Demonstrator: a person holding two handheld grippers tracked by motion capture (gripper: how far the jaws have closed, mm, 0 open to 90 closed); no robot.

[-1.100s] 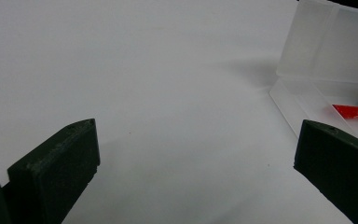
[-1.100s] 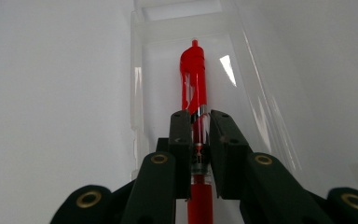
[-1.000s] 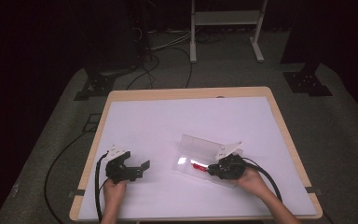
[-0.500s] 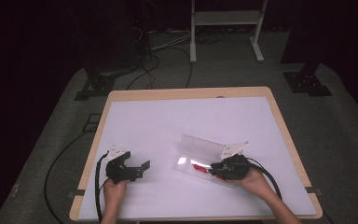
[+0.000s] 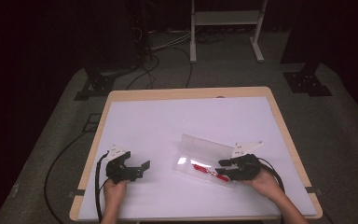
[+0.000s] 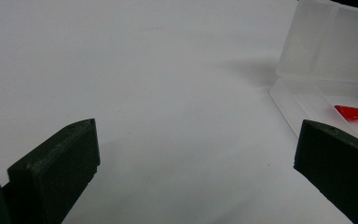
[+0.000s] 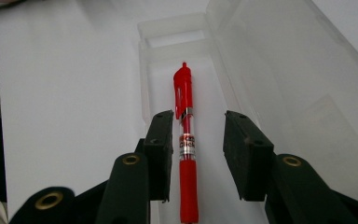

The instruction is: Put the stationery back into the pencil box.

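Note:
A clear plastic box (image 5: 184, 163) lies open on the white table, its lid (image 5: 206, 145) tilted up behind it. Inside the tray lies a red pen (image 5: 203, 168). My right gripper (image 5: 221, 168) hovers at the box's right end. In the right gripper view its jaws have just been opening, and they stand on either side of the pen (image 7: 184, 93) without pressing it; that gripper (image 7: 198, 128) is open. My left gripper (image 5: 142, 166) rests at the table's left front, jaws wide apart (image 6: 196, 154) and empty, facing the box (image 6: 326, 42) and the pen's tip (image 6: 354, 113).
The white table top (image 5: 191, 116) has a wooden rim and wide free room behind the box. A black cable (image 5: 97, 186) trails from the left gripper over the front edge. Dark stands and cables sit on the floor behind the table.
The right gripper has drawn back a little to the right from the box, with its jaws wider apart. The pen stays in the tray. The left hand has not moved.

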